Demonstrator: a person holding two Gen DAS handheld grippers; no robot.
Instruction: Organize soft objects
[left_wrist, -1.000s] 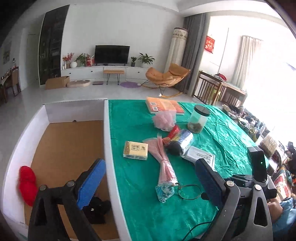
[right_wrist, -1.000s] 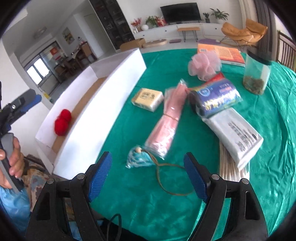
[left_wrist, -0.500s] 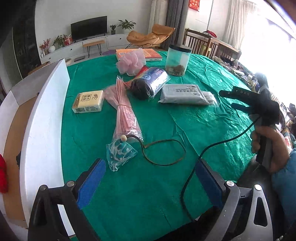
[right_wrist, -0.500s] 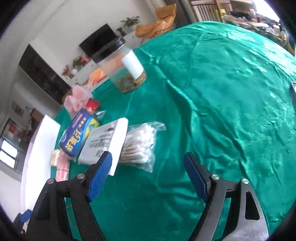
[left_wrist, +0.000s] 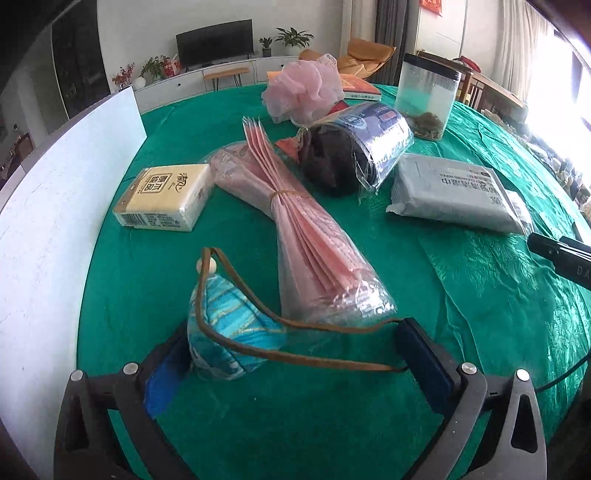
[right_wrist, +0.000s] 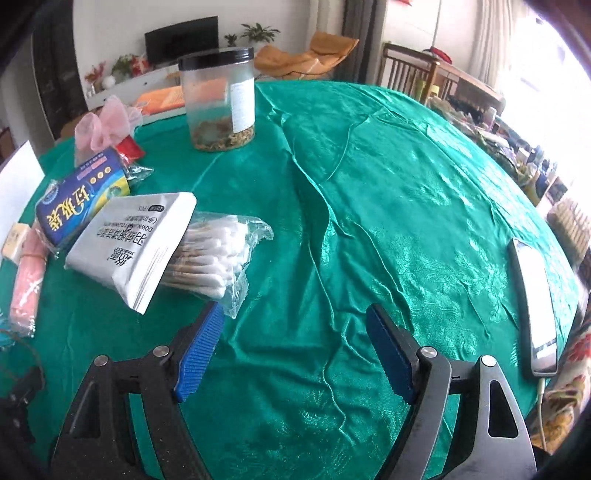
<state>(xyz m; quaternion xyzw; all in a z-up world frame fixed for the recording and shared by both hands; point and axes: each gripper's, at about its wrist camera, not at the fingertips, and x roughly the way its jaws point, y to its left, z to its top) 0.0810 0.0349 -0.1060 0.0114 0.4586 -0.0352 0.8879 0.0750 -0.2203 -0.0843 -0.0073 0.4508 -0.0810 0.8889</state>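
pouch (left_wrist: 229, 332): small teal sachet with gold swirls, plump and soft, a pale bead at its top; its long axis runs from 6 up toward 12 o'clock in the left wrist view, bead end at 12.
cord (left_wrist: 314, 360): brown loop from the bead, trailing toward 3 o'clock across the gap to the right pad.
place: on the green bench (left_wrist: 480, 295), at 7 o'clock of the pink bundle (left_wrist: 306, 236) and just beside its near end.
left tool (left_wrist: 295, 354): fingers spread wide and just opened further; the pouch sits between them against the left pad, not pinched.
right tool (right_wrist: 295, 350): fingers spread, only cloth between them; swab bag (right_wrist: 218, 258) at 11 o'clock, just beside the left pad.
wipes (right_wrist: 133, 243): white pack lying partly on the swab bag.
jar (right_wrist: 219, 99): upright at 12 o'clock.
phone (right_wrist: 535, 306): at 3 o'clock.
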